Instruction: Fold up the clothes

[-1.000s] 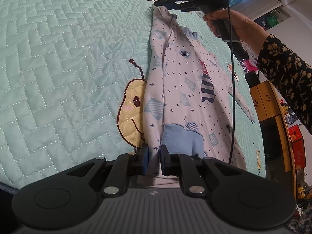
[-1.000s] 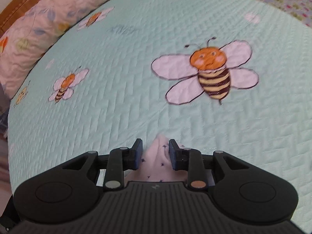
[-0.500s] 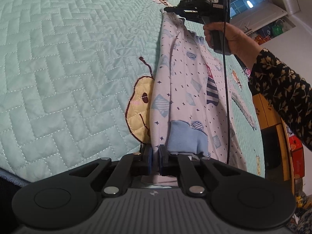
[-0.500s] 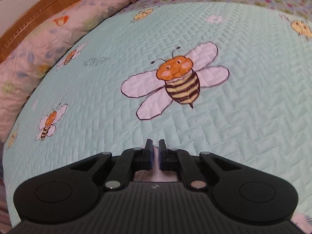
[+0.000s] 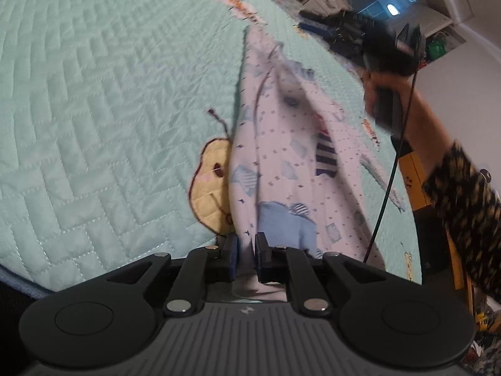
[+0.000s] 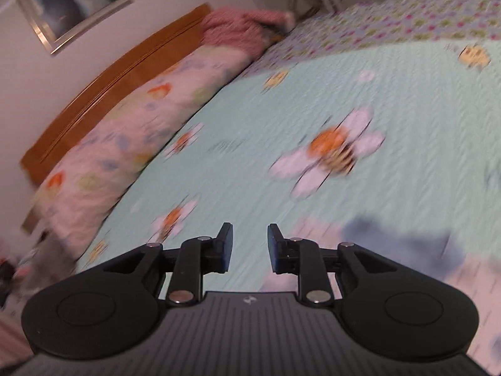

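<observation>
Left gripper (image 5: pixel 246 252) clamped on garment (image 5: pixel 281 156) hem at quilt (image 5: pixel 109 109) near edge; right gripper (image 6: pixel 247 247) just opened, empty; regrip the far corner squarely.

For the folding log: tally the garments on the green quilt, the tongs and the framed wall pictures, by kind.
Garments: 1, the patterned garment, pinched in the left tongs.
Tongs: 2; the right tongs have just been opening, with nothing between them.
Framed pictures: 1, the framed picture.
Total: 4.
</observation>
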